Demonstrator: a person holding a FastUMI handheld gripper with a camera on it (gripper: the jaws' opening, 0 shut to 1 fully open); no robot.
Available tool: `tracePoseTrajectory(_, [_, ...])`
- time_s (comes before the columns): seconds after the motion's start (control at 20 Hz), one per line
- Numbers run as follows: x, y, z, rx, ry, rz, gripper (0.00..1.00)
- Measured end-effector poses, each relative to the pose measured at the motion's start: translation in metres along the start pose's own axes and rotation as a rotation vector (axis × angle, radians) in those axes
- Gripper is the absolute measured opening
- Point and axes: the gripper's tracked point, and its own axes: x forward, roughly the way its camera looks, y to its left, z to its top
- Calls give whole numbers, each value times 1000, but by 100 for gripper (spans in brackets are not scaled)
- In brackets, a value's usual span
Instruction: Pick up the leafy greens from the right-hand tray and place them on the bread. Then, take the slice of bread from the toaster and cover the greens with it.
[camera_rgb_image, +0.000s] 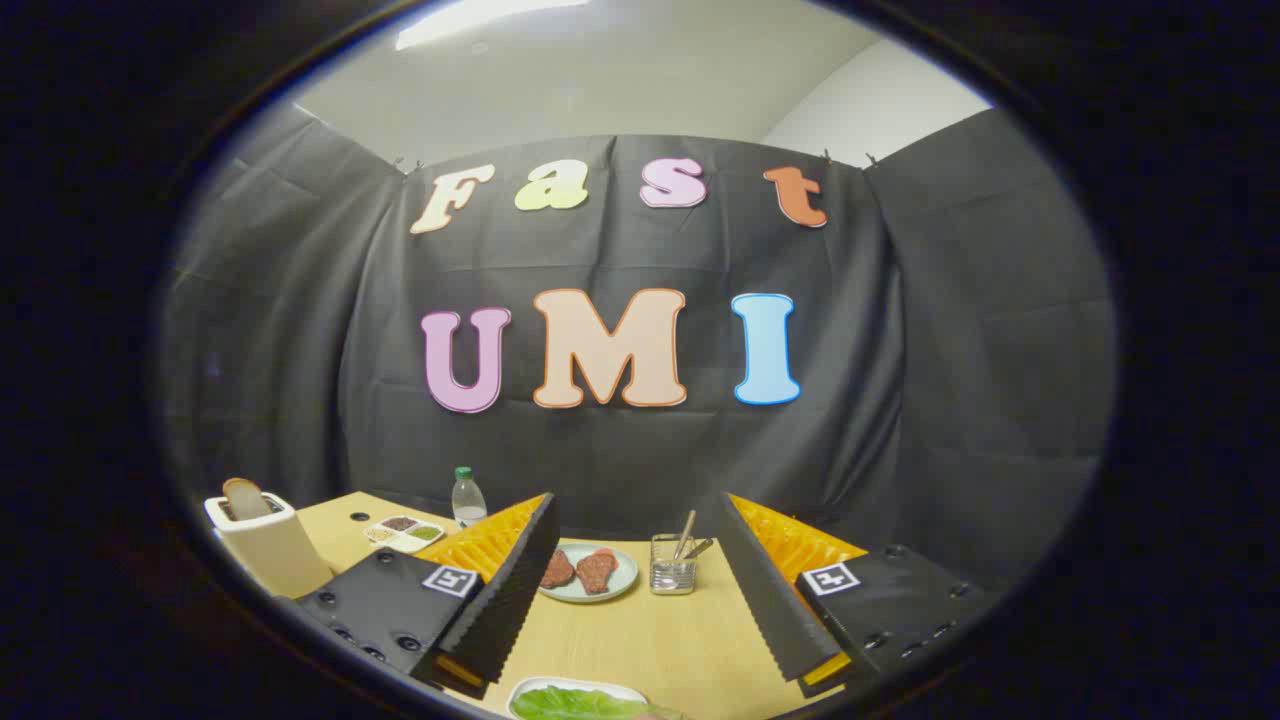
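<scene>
Two fingers: the gripper (640, 600) is seen spread wide above the wooden table (690, 650), nothing held between the fingers; the inner faces are ridged and wedge-shaped, and each finger body carries a square printed marker.
Leafy greens: a crinkled green leaf (575, 704) is laid on a white tray (530, 688) at the near edge of the table, below and between the fingers, touched by neither.
Toaster: a boxy white toaster (268, 550) is set near the left edge of the table, beyond the left finger.
Slice of bread: a rounded brown-crusted slice (244, 497) is stood upright in the toaster slot, its top well clear of the slot.
Plate: a round pale plate (620, 584) is seen between the fingers toward the middle of the table; two dark reddish, rough-surfaced pieces (580, 570) are laid on it side by side. What they are cannot be told.
Clear holder: a small see-through square container (673, 576) is placed just right of the plate; thin metal utensils (687, 536) lean in it.
Divided dish: a white compartmented dish (405, 533) sits toward the far left corner, with dark, green and pale fillings in separate sections.
Bottle: a clear plastic bottle (467, 498) with a green cap is stood upright at the far edge, just behind the divided dish.
Table surface: smooth light wood, with small round dark holes near the far left corner.
</scene>
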Motion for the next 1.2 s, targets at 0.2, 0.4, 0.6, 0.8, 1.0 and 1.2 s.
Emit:
tracePoseTrajectory(0.2, [-2, -4, 1, 4, -7, -9, 100])
tracePoseTrajectory(0.4, [-3, -5, 1, -11, -10, -7, 100])
tracePoseTrajectory(0.6, [-4, -3, 1, -14, -9, -1, 100])
tracePoseTrajectory(0.8, [-2, 0, 2, -16, -12, 9, 100])
tracePoseTrajectory(1.0, [-1, 3, 1, -17, -12, 22, 100])
tracePoseTrajectory(1.2, [3, 8, -5, -42, 14, 81, 100])
